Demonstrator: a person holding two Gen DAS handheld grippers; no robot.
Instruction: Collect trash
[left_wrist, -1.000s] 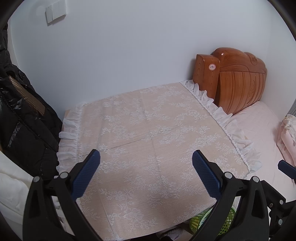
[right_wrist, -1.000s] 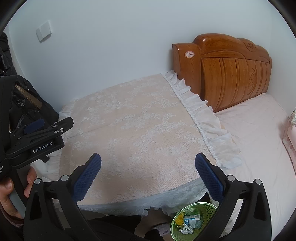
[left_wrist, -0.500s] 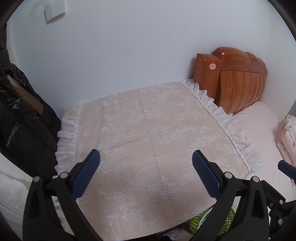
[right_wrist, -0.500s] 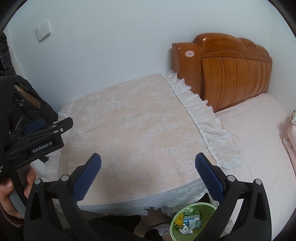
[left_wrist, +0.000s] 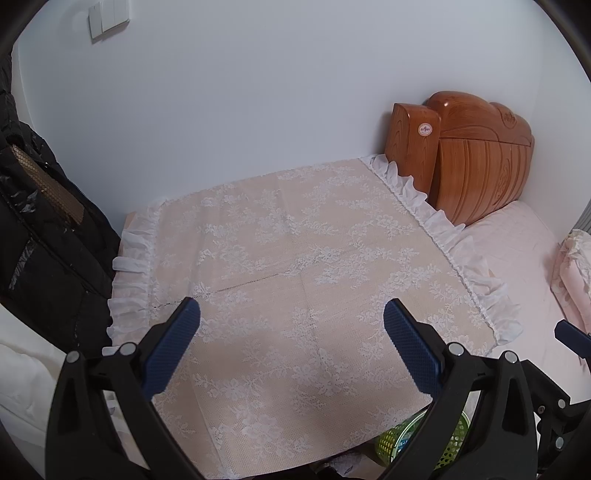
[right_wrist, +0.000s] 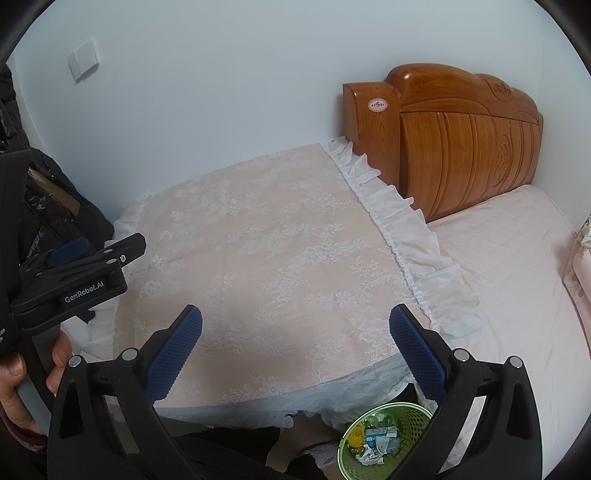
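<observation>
Left tongs (left_wrist: 291, 325) and right tongs (right_wrist: 295, 332) spread wide, holding nothing, over lace-covered desk (right_wrist: 258, 258), perforated green plastic basket (right_wrist: 413, 410) of crumpled wrappers below its front edge

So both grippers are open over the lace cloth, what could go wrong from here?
The green basket sits low past the table edge, half hidden behind the right gripper; a reach down might knock it and spill the wrappers. The left gripper hovers close over the lace cloth, whose open weave could snag a fingertip.

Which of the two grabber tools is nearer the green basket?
The right gripper: the green basket with trash sits just under its right-hand finger. The left gripper is off toward the dark coat.
</observation>
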